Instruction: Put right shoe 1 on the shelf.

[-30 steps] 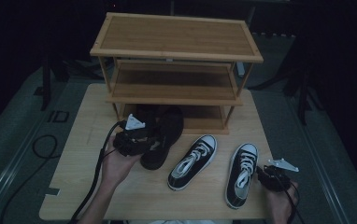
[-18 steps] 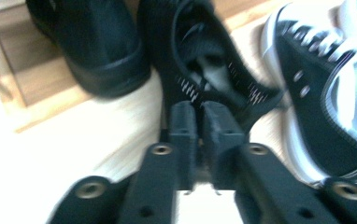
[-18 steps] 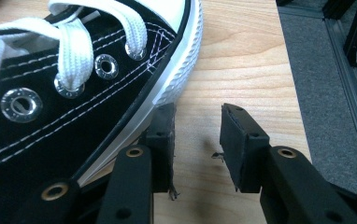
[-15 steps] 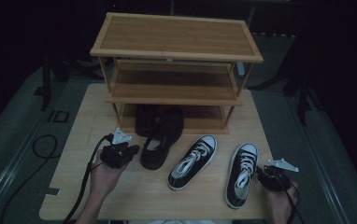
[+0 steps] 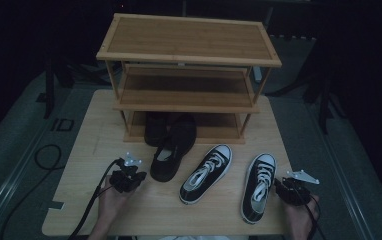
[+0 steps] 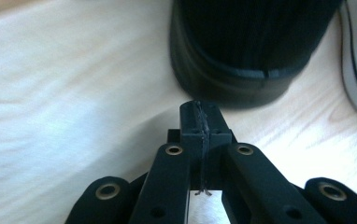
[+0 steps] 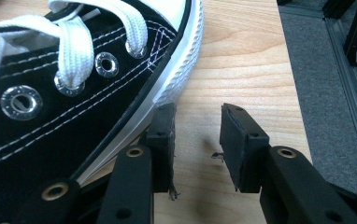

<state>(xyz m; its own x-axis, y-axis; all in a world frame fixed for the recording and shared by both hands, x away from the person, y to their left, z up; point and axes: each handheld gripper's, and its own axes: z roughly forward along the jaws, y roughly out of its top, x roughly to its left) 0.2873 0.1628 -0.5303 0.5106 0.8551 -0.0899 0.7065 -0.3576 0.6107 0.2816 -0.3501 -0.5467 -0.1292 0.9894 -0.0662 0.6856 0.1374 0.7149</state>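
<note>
Pale wooden tabletop (image 5: 84, 150), dim room; left gripper (image 5: 127, 176) jaws pressed together, empty, just short of black slip-on shoe (image 5: 171, 150) heel; right gripper (image 5: 291, 190) jaws apart, empty, beside black-and-white laced canvas sneaker (image 5: 258, 186).

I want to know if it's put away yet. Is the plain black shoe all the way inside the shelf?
No, only partly. The plain black shoe has its toe under the shelf's bottom level, while its heel sticks out onto the table.
</note>
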